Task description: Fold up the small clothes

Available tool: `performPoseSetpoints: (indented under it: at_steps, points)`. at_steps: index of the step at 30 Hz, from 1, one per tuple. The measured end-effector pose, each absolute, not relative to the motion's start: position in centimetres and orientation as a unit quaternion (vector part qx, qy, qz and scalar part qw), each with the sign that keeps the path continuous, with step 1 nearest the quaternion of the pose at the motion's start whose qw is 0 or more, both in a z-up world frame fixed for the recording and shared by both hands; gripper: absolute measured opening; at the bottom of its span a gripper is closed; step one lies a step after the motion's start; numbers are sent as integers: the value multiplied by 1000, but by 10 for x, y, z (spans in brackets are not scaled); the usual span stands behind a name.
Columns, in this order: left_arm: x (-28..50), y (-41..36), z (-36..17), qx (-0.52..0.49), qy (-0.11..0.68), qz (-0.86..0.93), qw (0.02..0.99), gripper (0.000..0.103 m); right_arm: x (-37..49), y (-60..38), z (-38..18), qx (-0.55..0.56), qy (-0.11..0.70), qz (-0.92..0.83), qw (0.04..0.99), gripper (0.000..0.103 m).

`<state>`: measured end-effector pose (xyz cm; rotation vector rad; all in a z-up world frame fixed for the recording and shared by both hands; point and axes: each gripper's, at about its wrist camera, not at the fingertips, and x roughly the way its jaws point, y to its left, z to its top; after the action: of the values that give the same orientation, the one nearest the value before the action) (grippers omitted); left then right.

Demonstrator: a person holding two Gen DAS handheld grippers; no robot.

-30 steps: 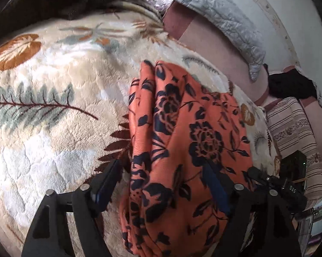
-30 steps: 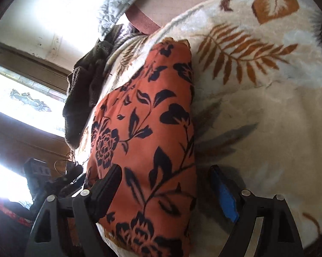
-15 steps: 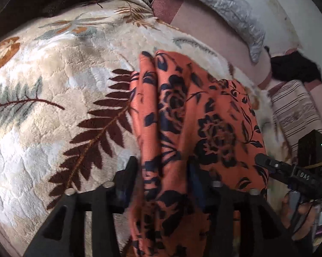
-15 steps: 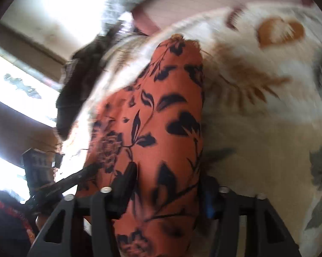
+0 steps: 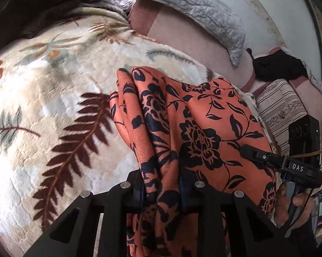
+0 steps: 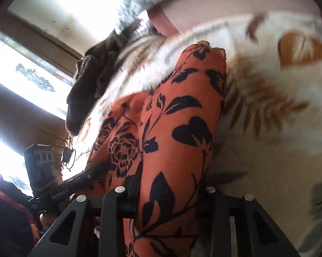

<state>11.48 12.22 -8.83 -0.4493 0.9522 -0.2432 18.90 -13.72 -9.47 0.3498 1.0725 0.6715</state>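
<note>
Orange cloth (image 5: 203, 132) printed with dark navy flowers and leaves lies bunched lengthwise on a cream fleece blanket (image 5: 53, 98) patterned with brown and grey-green fern fronds. At the near edge of the left wrist view, the left gripper (image 5: 161, 186) has its jaws closing on a gathered fold of the cloth, the fabric squeezed into a narrow ridge between the two black fingers (image 5: 137, 184). To the right in that view, the right gripper (image 5: 274, 160) reaches onto the same cloth from the side, a hand (image 5: 294, 205) wrapped around its handle. In the right wrist view (blurred in its far half), the right gripper's jaws are likewise closing, pinching a thick roll of the cloth (image 6: 167, 150) that fills the gap between them. Far beyond the blanket lie a grey quilted pillow (image 5: 193, 6), a dark brown throw (image 5: 43, 2) at far left, and a striped cushion (image 5: 281, 107) at right.
</note>
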Motion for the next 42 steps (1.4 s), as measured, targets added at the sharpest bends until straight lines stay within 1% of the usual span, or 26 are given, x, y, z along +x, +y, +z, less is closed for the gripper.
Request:
performPoseSetpoints:
  at_steps: [3,5,8,9,10,11,12,13,14,15,16,19,21,22,23,25,27,28,29,32,36,40,42]
  points:
    - [135,90,-66,-200,423,-135,873,25,200,-170,-67,157,474,303,811,36]
    - [152,69,-63,-198,424,-143,872,26,210,-203,-62,176,470,293,814,37]
    - [174,43,-84,-185,443,-141,866,30,226,-233,-82,200,478,265,813,38]
    - [180,34,-96,-171,461,-133,861,34,230,-244,-96,210,489,249,810,38]
    - [185,28,-110,-153,484,-122,853,34,233,-255,-113,221,501,230,804,40]
    - [190,22,-123,-134,508,-107,844,42,237,-264,-126,234,516,206,798,49]
    - [188,23,-126,-137,508,-108,844,50,237,-277,-143,251,533,184,786,54]
    - [181,27,-122,-143,495,-105,851,52,233,-286,-154,279,535,184,776,57]
    - [173,31,-115,-140,485,-96,858,58,227,-292,-153,296,519,192,778,62]
    - [165,35,-107,-132,474,-85,866,63,221,-295,-147,289,509,189,789,65]
    - [157,38,-99,-121,462,-72,875,63,214,-298,-139,273,496,176,805,68]
    - [139,43,-84,-100,443,-46,890,63,195,-302,-102,238,447,155,848,68]
    - [131,45,-90,-96,446,-47,888,63,183,-298,-80,241,415,190,857,68]
    - [125,46,-94,-88,449,-41,888,63,180,-290,-73,238,411,209,855,71]
    - [124,45,-99,-78,455,-32,887,63,178,-281,-70,236,414,231,848,74]
    - [124,40,-108,-76,460,-30,884,63,176,-265,-79,234,432,257,832,76]
    - [122,39,-109,-77,456,-29,886,63,182,-248,-105,211,485,243,813,76]
    - [121,39,-109,-75,457,-31,886,63,183,-246,-114,208,497,233,809,76]
    - [122,38,-109,-71,456,-30,887,63,183,-246,-113,208,490,232,814,76]
    - [123,35,-107,-61,452,-29,890,63,190,-245,-84,206,466,238,827,76]
    - [118,34,-99,-60,447,-31,892,63,233,-237,-70,209,464,224,831,78]
    - [106,25,-96,-60,434,-38,898,63,281,-248,-103,253,503,184,806,78]
    - [113,18,-116,-33,463,-30,885,63,287,-254,-111,284,502,179,797,78]
